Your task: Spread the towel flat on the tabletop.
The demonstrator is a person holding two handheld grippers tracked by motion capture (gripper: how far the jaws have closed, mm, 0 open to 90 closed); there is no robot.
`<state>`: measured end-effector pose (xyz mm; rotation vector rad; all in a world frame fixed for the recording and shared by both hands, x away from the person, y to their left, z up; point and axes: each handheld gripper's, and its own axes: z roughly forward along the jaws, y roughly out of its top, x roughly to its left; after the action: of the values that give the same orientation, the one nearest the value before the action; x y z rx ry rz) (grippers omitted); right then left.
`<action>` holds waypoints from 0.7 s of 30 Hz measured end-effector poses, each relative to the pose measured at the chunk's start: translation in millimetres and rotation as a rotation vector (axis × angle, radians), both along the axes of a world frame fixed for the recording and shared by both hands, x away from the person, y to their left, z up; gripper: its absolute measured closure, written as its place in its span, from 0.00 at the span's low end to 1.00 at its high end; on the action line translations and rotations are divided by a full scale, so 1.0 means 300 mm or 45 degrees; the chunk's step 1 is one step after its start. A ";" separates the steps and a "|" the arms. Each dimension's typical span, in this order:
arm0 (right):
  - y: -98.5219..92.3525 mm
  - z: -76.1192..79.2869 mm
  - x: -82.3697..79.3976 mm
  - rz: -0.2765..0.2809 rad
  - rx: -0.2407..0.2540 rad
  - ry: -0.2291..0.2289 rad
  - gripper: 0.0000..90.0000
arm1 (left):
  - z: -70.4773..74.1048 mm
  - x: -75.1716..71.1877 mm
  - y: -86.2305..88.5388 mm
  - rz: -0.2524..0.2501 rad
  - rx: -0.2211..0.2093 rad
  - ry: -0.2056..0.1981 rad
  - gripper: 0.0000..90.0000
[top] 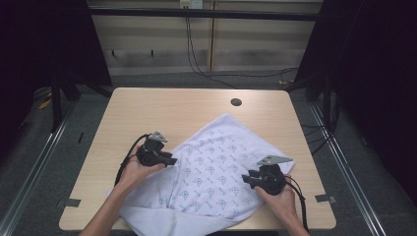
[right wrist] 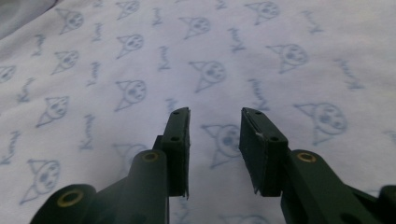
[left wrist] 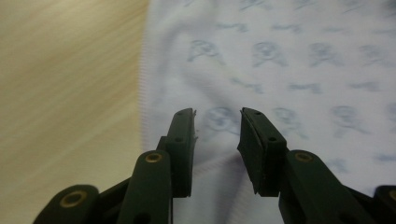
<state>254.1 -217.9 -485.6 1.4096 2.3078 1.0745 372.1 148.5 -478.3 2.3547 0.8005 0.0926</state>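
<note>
The cloth [top: 216, 167] lies folded over once on the table [top: 147, 108], still rumpled. Both grippers, left [top: 169, 160] and right [top: 247, 179], hover over it with jaws apart, holding nothing; more folding is left.

cloth [top: 216, 167] | white, blue cat print | spread flat, diagonal | table's near half

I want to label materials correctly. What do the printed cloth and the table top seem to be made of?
The cloth looks like soft white woven or knitted fabric, perhaps cotton: matte, it folds and wrinkles, with a stitched hem and a pale blue cat-face print. The table top looks like light wood or wood-look laminate: fine straight grain lines and a smooth, slightly satin surface. Which of the two cannot be told.
</note>
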 end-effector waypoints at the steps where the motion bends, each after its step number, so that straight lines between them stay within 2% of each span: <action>1: -0.001 0.002 -0.002 0.016 0.045 0.016 0.70 | -0.011 0.009 -0.006 -0.027 0.024 0.009 0.72; 2: 0.000 0.004 -0.007 0.020 0.069 0.026 0.70 | -0.024 0.012 -0.013 -0.022 0.067 -0.006 0.74; 3: 0.009 0.004 -0.024 0.031 0.015 0.022 0.70 | -0.026 0.014 -0.008 -0.038 0.068 -0.027 0.76; 4: 0.009 0.004 -0.024 0.031 0.015 0.022 0.70 | -0.028 0.014 -0.002 -0.019 0.049 -0.010 0.77; 5: 0.012 -0.011 -0.033 0.035 -0.046 0.031 0.68 | -0.032 0.010 -0.001 0.006 0.031 -0.024 0.77; 6: 0.011 -0.020 -0.033 0.028 -0.074 0.028 0.67 | -0.032 0.005 0.002 -0.004 0.045 -0.045 0.77; 9: 0.005 -0.031 -0.022 0.034 -0.071 0.019 0.66 | -0.034 -0.002 0.026 0.020 0.041 -0.054 0.76; 12: 0.001 -0.034 0.010 -0.009 -0.140 -0.015 0.70 | -0.037 -0.009 0.056 0.055 0.043 -0.077 0.76; 14: -0.006 -0.037 0.069 -0.019 -0.148 -0.024 0.71 | -0.037 -0.009 0.072 0.071 0.039 -0.080 0.76; 15: -0.006 -0.037 0.069 -0.019 -0.148 -0.024 0.71 | -0.039 -0.007 0.080 0.082 0.022 -0.068 0.76; 17: -0.005 -0.043 0.125 -0.028 -0.157 -0.048 0.71 | -0.039 -0.006 0.092 0.101 0.019 -0.056 0.75; 18: 0.000 -0.048 0.193 -0.060 -0.156 -0.057 0.70 | -0.038 -0.009 0.094 0.103 0.019 -0.064 0.74; 19: 0.000 -0.048 0.193 -0.060 -0.156 -0.057 0.70 | -0.038 -0.014 0.093 0.103 0.029 -0.070 0.74; 21: 0.002 -0.051 0.265 -0.087 -0.131 -0.049 0.68 | -0.040 -0.029 0.089 0.083 0.060 -0.124 0.72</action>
<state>333.6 -217.2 -500.8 1.4059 2.2366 0.9413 363.5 175.1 -490.2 2.3484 0.8353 0.2545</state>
